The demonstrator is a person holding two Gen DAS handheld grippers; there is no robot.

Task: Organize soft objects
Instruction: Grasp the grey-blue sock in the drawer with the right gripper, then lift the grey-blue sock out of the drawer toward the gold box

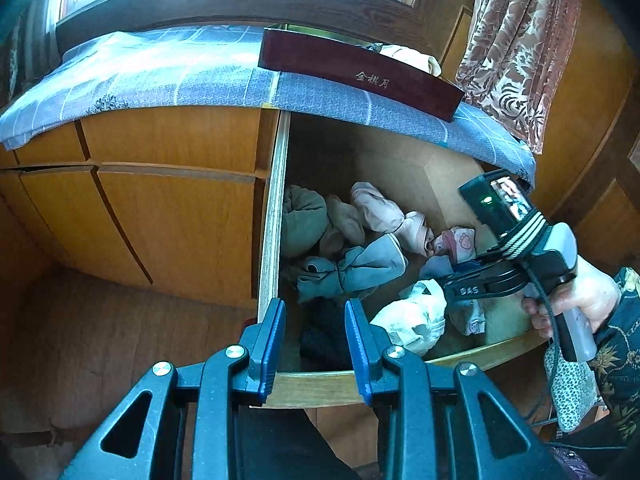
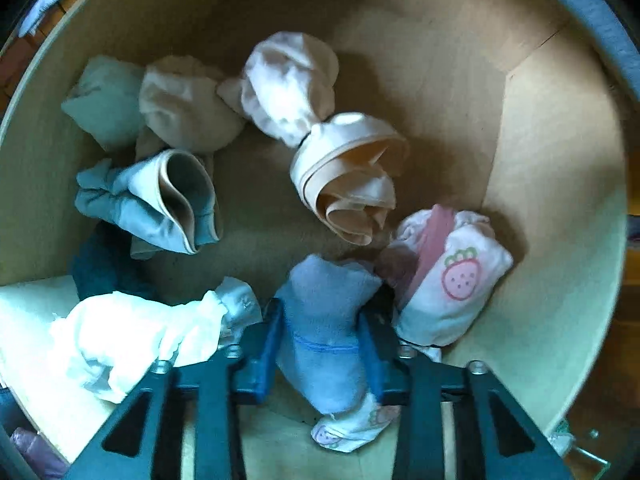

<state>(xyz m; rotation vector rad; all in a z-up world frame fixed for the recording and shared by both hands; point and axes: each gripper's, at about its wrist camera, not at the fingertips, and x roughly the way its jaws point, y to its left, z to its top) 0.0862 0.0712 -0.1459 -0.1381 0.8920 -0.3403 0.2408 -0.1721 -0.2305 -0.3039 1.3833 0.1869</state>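
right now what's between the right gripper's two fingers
A pale blue rolled sock sits between the right gripper fingers, which press its sides; the right wrist view shows it.

Your right gripper (image 2: 320, 332) sits down in the open drawer (image 1: 276, 216), a rolled sock (image 2: 324, 332) between its jaws, bundles all round.

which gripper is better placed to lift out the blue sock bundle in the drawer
Right. The right gripper already has its pads closed around the blue sock bundle inside the drawer. The left gripper hovers empty over the drawer's front edge.
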